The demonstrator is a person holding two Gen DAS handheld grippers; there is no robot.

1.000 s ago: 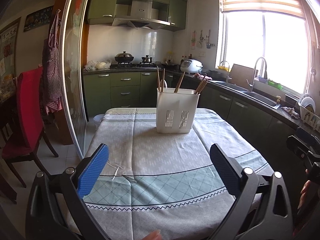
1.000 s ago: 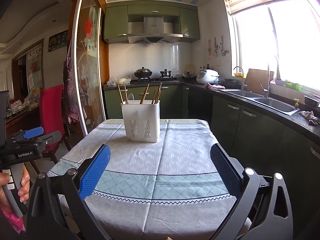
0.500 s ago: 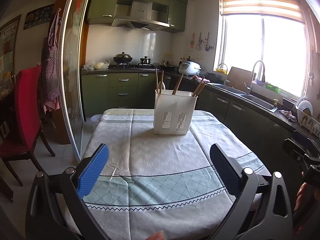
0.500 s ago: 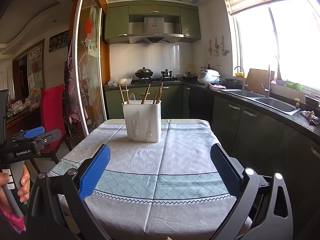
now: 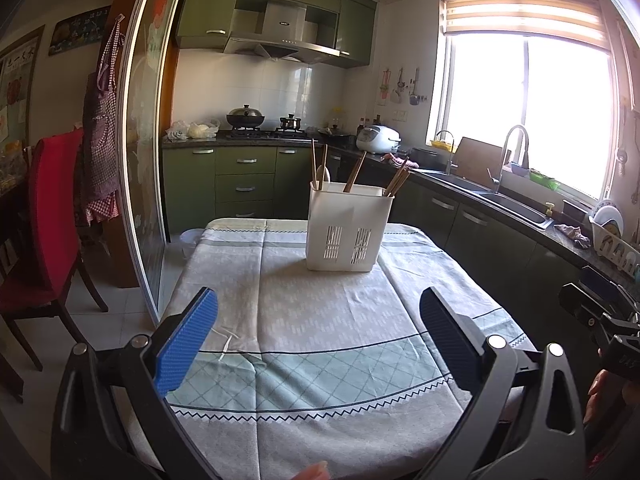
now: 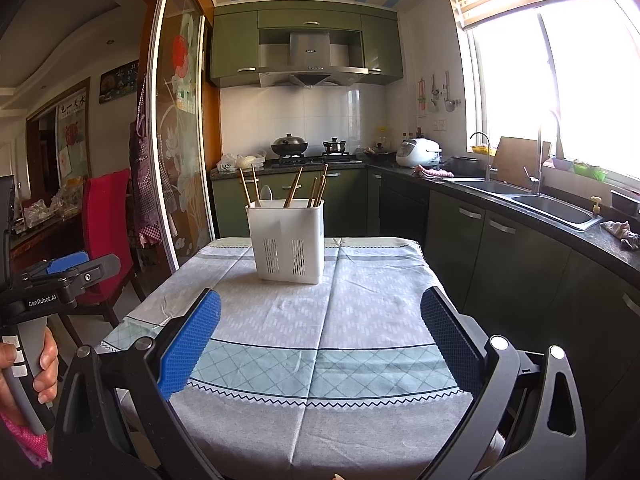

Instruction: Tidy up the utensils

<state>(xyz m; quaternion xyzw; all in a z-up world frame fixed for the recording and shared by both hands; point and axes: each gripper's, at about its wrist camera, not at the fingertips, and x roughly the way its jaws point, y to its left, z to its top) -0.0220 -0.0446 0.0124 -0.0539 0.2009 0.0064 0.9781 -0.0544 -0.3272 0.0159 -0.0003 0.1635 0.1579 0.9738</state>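
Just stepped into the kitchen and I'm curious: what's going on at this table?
A person holds a two-finger gripper in each hand, both pointed across the table at a white utensil holder standing on the tablecloth. Wooden chopsticks and a pale spoon already stand in it. The left gripper and the right gripper are both open and hold nothing, well short of the holder. No utensil lies loose on the cloth in either view.

Near tabletop: bare cloth, open passage for either tool.
Far end: white utensil holder stands upright, chopsticks jutting above its rim.
Left flank: glass sliding door close beside the edge.
Right flank: dark counter, aisle between.
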